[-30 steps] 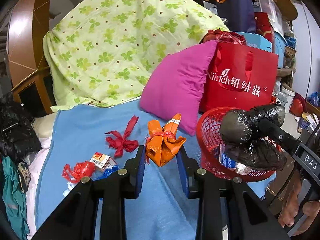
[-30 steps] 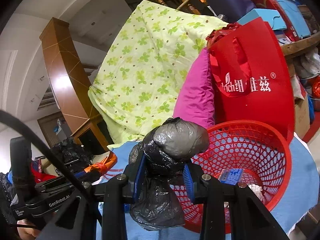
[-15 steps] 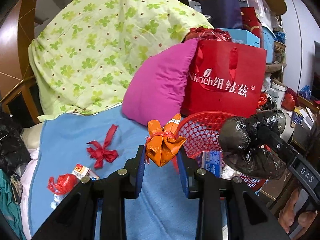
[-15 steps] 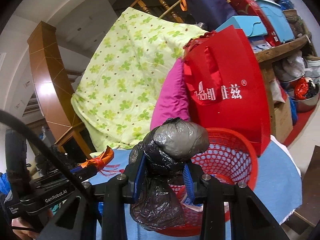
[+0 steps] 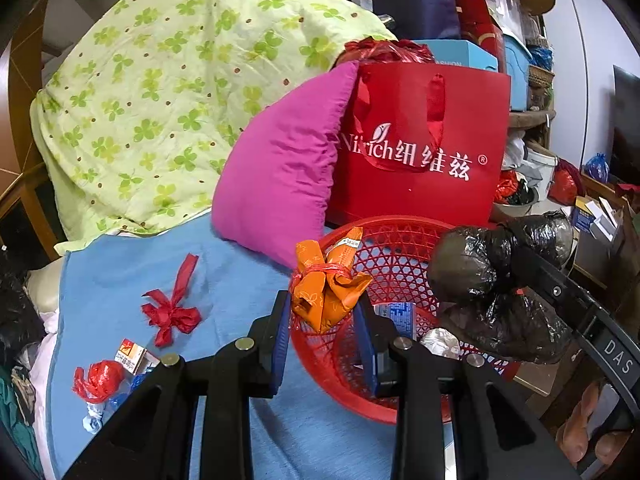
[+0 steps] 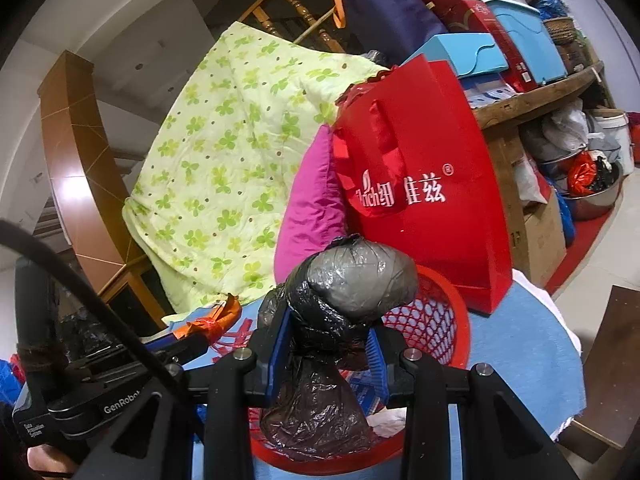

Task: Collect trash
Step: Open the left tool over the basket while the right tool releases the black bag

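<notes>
Both clamped: left gripper (image 5: pixel 323 316) on crumpled orange foil wrapper (image 5: pixel 326 286), right gripper (image 6: pixel 328 350) on knotted black plastic bag (image 6: pixel 340 312), seemingly above round red mesh basket (image 5: pixel 400 248)

A blue cloth (image 5: pixel 224 280) covers the bed. On it sit a red basket (image 5: pixel 400 240), a magenta pillow (image 5: pixel 280 168), a red ribbon bow (image 5: pixel 170 314), a small carton (image 5: pixel 130 354) and a red wrapper (image 5: pixel 98 376).
</notes>
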A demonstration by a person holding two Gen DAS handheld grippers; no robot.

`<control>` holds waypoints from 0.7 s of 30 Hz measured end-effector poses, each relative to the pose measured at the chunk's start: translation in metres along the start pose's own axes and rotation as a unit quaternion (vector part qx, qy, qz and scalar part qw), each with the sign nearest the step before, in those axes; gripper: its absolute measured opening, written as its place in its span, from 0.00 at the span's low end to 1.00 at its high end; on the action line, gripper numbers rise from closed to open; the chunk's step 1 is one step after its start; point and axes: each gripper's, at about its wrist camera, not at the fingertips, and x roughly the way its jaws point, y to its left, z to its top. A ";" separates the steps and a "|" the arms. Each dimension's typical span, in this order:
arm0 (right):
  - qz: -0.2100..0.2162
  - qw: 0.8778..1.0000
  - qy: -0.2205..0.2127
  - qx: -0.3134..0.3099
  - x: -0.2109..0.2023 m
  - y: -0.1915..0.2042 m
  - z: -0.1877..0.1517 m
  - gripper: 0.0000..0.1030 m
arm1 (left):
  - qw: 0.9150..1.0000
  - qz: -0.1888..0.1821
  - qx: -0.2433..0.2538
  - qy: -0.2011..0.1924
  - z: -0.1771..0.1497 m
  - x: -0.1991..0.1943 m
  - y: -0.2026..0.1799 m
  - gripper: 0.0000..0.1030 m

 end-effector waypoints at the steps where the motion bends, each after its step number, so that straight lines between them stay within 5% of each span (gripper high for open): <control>1: -0.006 1.000 0.000 0.000 0.000 -0.001 0.000 0.36 | 1.000 -0.001 0.001 0.002 0.000 0.001 -0.001 0.32; 14: -0.037 0.998 0.034 0.027 0.014 -0.018 -0.002 0.38 | 0.999 -0.034 0.001 0.029 -0.001 0.029 -0.011 0.34; 16: -0.039 0.997 0.047 0.037 0.019 -0.020 -0.002 0.40 | 0.998 -0.053 -0.009 0.035 -0.003 0.033 -0.010 0.45; 18: -0.038 0.996 0.059 0.050 0.023 -0.022 -0.003 0.59 | 0.997 -0.065 -0.020 0.039 -0.006 0.037 -0.006 0.63; 21: -0.033 0.996 0.052 0.061 0.022 -0.022 -0.003 0.62 | 0.997 -0.067 -0.029 0.035 -0.010 0.036 0.000 0.65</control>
